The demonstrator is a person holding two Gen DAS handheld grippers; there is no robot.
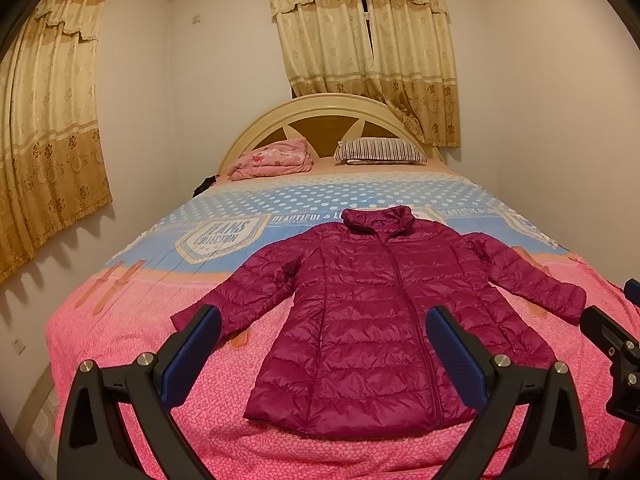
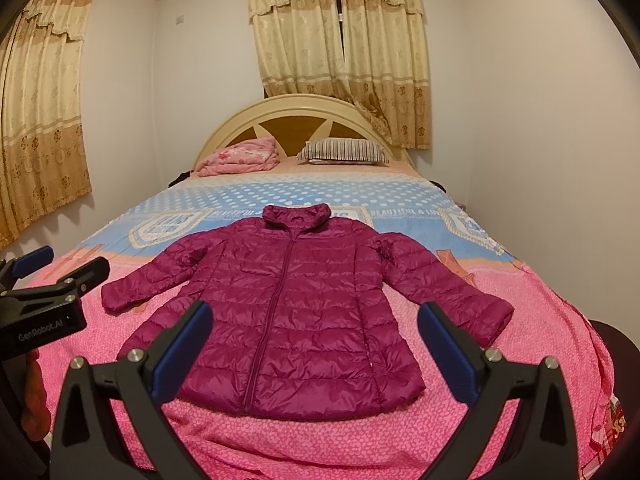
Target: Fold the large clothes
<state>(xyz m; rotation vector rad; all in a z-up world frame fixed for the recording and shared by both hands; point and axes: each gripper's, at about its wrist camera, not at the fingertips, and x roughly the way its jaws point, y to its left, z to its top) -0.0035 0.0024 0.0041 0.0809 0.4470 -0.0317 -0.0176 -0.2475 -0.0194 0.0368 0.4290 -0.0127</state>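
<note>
A magenta quilted jacket point(image 1: 372, 320) is being shown laid flat and front side up on the near half of a bed point(image 1: 132, 344), its zip closed and running from hem to collar. The collar is pointing toward the far headboard point(image 1: 320, 106), and the hem is lying nearest the cameras. Both sleeves are being displayed spread outward to the left and right, angled down toward the near edge. The bed is being covered by a spread that is pink with small hearts at the near end and blue with white dots farther away.

The left gripper point(image 1: 324, 350) is being held above the near edge of the bed, its jaws spread wide with nothing between them; the blue pads point(image 1: 192, 354) are facing each other across the jacket's lower body. The right gripper point(image 2: 316, 346) is being held likewise, jaws spread wide and empty, framing the jacket's hem region. Neither gripper is being seen in contact with the fabric. In the right wrist view the left gripper is being seen at the left border; in the left wrist view the right gripper is appearing at the right border.

At the far end, a folded pink blanket point(image 1: 274, 160) and a striped pillow point(image 1: 380, 151) are being shown lying against the headboard, with beige curtains point(image 1: 368, 32) hanging behind.
</note>
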